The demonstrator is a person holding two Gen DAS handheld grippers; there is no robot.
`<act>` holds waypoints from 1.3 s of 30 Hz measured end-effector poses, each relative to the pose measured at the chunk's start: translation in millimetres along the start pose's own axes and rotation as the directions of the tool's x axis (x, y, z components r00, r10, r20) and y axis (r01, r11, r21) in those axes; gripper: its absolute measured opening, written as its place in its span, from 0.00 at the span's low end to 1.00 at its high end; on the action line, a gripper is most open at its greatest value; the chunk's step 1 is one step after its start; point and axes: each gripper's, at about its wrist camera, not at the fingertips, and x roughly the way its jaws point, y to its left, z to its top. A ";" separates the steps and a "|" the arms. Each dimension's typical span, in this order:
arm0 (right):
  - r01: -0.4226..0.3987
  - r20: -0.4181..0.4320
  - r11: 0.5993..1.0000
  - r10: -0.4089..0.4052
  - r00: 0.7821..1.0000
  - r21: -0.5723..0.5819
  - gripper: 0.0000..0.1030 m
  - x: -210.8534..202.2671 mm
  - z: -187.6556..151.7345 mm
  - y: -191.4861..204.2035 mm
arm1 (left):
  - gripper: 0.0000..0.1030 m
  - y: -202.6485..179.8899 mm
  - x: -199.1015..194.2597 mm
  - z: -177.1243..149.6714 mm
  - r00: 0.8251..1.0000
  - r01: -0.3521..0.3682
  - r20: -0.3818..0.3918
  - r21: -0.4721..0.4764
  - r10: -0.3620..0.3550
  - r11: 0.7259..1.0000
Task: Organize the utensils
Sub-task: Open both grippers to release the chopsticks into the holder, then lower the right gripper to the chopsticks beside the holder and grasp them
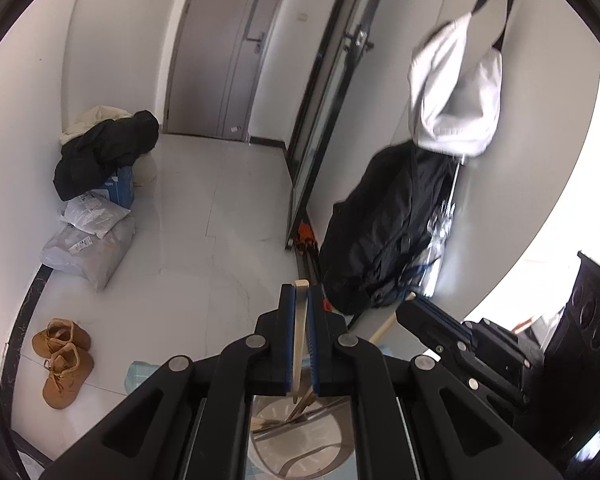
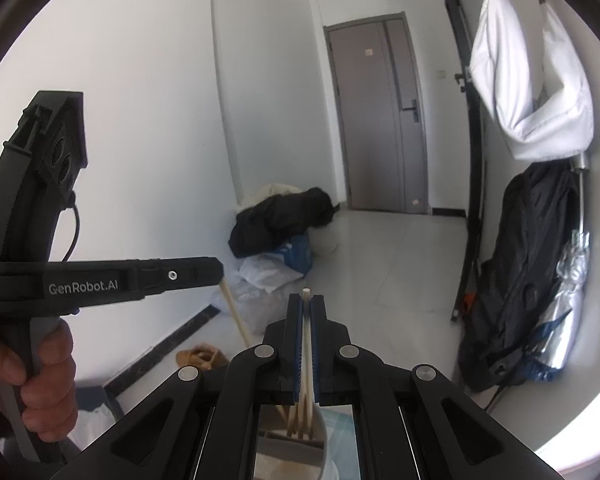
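Both tongs clamped on wooden utensils

The left tongs (image 1: pixel 300 292) grip a wooden stick (image 1: pixel 299 344); the right tongs (image 2: pixel 307 304) pinch a pale chopstick (image 2: pixel 307 344), above a tiled floor (image 1: pixel 220 216).

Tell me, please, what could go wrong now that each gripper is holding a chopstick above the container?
1. The left gripper and right gripper are close together, so their fingers or chopsticks could collide.
2. Each chopstick is pinched along a thin edge and might swivel or slip.
3. The container already holds sticks, so a new tip may snag.
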 end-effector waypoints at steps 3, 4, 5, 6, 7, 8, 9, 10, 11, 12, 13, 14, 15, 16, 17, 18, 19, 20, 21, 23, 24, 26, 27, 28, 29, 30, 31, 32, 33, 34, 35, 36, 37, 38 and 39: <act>-0.010 -0.025 1.000 0.011 1.000 0.008 0.06 4.7 -7.0 -0.9 | 0.02 2.4 7.1 -1.3 0.998 0.017 -0.053 0.006 -0.017 1.000; -0.017 -0.036 1.000 0.017 0.999 0.015 0.06 6.3 -9.8 -1.8 | 0.02 3.6 9.4 -0.8 0.997 0.018 -0.074 0.002 -0.018 1.000; -0.023 -0.046 1.000 0.024 0.999 0.021 0.06 7.8 -12.2 -2.8 | 0.03 4.4 11.1 -0.8 0.996 0.006 -0.088 -0.002 -0.006 1.000; -0.028 -0.059 0.999 0.029 0.998 0.026 0.06 8.9 -15.1 -3.7 | 0.04 5.2 11.3 -1.2 0.995 -0.002 -0.098 -0.006 0.001 1.000; -0.015 -0.063 0.999 0.017 0.998 0.030 0.09 8.3 -17.8 -4.7 | 0.05 5.9 10.6 -1.8 0.995 -0.005 -0.100 -0.007 0.004 1.000; -0.011 -0.063 0.999 0.013 0.998 0.039 0.12 6.6 -20.2 -6.3 | 0.09 5.8 9.3 -2.2 0.995 -0.015 -0.101 -0.004 0.014 1.000; -0.017 -0.062 0.999 0.020 0.998 0.048 0.17 4.2 -21.4 -7.4 | 0.12 5.3 7.7 -2.8 0.995 -0.026 -0.099 -0.001 0.026 1.000; -0.021 -0.061 0.998 0.024 0.998 0.057 0.23 1.3 -22.7 -9.1 | 0.21 5.2 5.3 -3.0 0.995 -0.039 -0.093 -0.005 0.039 0.999; -0.017 -0.054 0.998 0.020 0.998 0.063 0.27 -3.8 -24.5 -10.1 | 0.29 5.3 3.1 -3.9 0.995 -0.052 -0.086 -0.011 0.051 0.999; -0.014 -0.048 0.998 0.017 0.999 0.065 0.32 -8.6 -25.9 -10.6 | 0.32 5.2 0.8 -4.1 0.995 -0.062 -0.077 -0.019 0.060 0.998; -0.009 -0.045 0.998 0.012 0.999 0.066 0.32 -12.4 -26.8 -11.6 | 0.38 5.2 -3.0 -4.9 0.995 -0.072 -0.065 -0.028 0.070 0.997; 0.002 -0.041 0.998 0.000 0.999 0.065 0.33 -17.9 -28.0 -11.9 | 0.44 4.7 -6.1 -6.0 0.995 -0.082 -0.053 -0.033 0.080 0.996; 0.009 -0.039 0.998 -0.006 0.999 0.067 0.35 -22.2 -28.3 -12.4 | 0.47 3.4 -10.0 -7.3 0.994 -0.098 -0.043 -0.034 0.097 0.995; 0.013 -0.036 0.997 -0.011 0.999 0.070 0.36 -27.5 -28.9 -12.9 | 0.51 2.0 -10.3 -8.1 0.993 -0.113 -0.037 -0.034 0.112 0.993; 0.019 -0.032 0.997 -0.016 0.999 0.074 0.37 -32.7 -29.4 -13.2 | 0.51 0.9 -13.0 -9.9 0.992 -0.124 -0.030 -0.033 0.123 0.992; 0.026 -0.029 0.997 -0.023 0.999 0.076 0.40 -36.7 -29.4 -12.9 | 0.52 -0.2 -15.7 -11.2 0.991 -0.134 -0.025 -0.029 0.133 0.991; 0.031 -0.024 0.996 -0.029 0.999 0.078 0.43 -41.3 -29.6 -12.7 | 0.52 -1.8 -18.4 -12.8 0.989 -0.146 -0.023 -0.025 0.145 0.989; 0.037 -0.018 0.996 -0.036 0.999 0.080 0.45 -45.6 -29.7 -12.0 | 0.52 -3.4 -21.5 -14.5 0.988 -0.156 -0.022 -0.024 0.155 0.987; 0.053 -0.010 0.995 -0.053 0.999 0.082 0.54 -50.8 -29.6 -11.8 | 0.52 -4.7 -24.2 -15.9 0.987 -0.160 -0.020 -0.025 0.159 0.987; 0.106 0.019 0.990 -0.108 0.994 0.091 0.71 -61.9 -28.9 -13.0 | 0.52 -5.9 -31.1 -18.9 0.988 -0.154 -0.012 -0.032 0.154 0.987; 0.118 0.045 0.988 -0.123 0.991 0.098 0.75 -69.3 -28.9 -12.6 | 0.52 -7.1 -35.3 -20.4 0.988 -0.156 -0.004 -0.037 0.156 0.987; 0.108 0.079 0.988 -0.117 0.990 0.108 0.75 -83.2 -29.4 -10.8 | 0.55 -9.6 -42.0 -22.7 0.986 -0.166 0.009 -0.039 0.166 0.985; 0.110 0.083 0.988 -0.120 0.989 0.108 0.75 -85.8 -29.4 -10.9 | 0.57 -11.0 -45.8 -24.5 0.986 -0.168 0.018 -0.041 0.169 0.985; 0.116 0.084 0.987 -0.125 0.989 0.107 0.75 -89.3 -29.6 -8.3 | 0.62 -12.1 -48.5 -26.3 0.985 -0.170 0.024 -0.043 0.171 0.985; 0.115 0.086 0.988 -0.124 0.989 0.104 0.75 -94.0 -30.1 -5.8 | 0.67 -12.4 -52.1 -28.3 0.984 -0.173 0.033 -0.048 0.175 0.984; 0.113 0.088 0.988 -0.122 0.989 0.101 0.75 -97.5 -30.6 -3.6 | 0.69 -13.0 -55.3 -30.5 0.983 -0.178 0.042 -0.052 0.180 0.983; 0.115 0.091 0.989 -0.124 0.988 0.096 0.75 -99.9 -31.3 -1.2 | 0.70 -13.9 -58.6 -33.1 0.980 -0.191 0.052 -0.056 0.193 0.980; 0.119 0.095 0.989 -0.127 0.987 0.089 0.75 -104.6 -32.3 2.0 | 0.72 -14.7 -61.8 -36.4 0.977 -0.202 0.063 -0.058 0.206 0.978; 0.120 0.097 0.989 -0.128 0.987 0.086 0.75 -106.2 -32.0 3.8 | 0.72 -15.4 -64.2 -40.1 0.974 -0.212 0.069 -0.059 0.216 0.976; 0.122 0.098 0.989 -0.130 0.987 0.085 0.75 -109.0 -32.7 6.1 | 0.74 -16.0 -66.2 -44.1 0.972 -0.218 0.072 -0.061 0.222 0.974; 0.121 0.099 0.989 -0.129 0.987 0.086 0.75 -111.7 -33.9 8.0 | 0.74 -16.4 -67.6 -47.2 0.972 -0.221 0.073 -0.063 0.225 0.973; 0.119 0.099 0.989 -0.128 0.987 0.087 0.75 -114.4 -37.2 9.1 | 0.75 -16.8 -68.9 -51.0 0.971 -0.224 0.073 -0.064 0.228 0.973; 0.120 0.100 0.989 -0.129 0.987 0.087 0.75 -118.3 -39.6 10.2 | 0.75 -17.1 -70.7 -54.2 0.970 -0.226 0.073 -0.065 0.231 0.972; 0.123 0.100 0.989 -0.132 0.986 0.085 0.75 -121.6 -41.5 12.4 | 0.75 -17.7 -72.5 -58.3 0.969 -0.231 0.075 -0.066 0.235 0.971; 0.125 0.101 0.989 -0.133 0.986 0.083 0.75 -124.6 -43.1 14.9 | 0.75 -17.5 -75.1 -61.5 0.968 -0.234 0.077 -0.065 0.238 0.970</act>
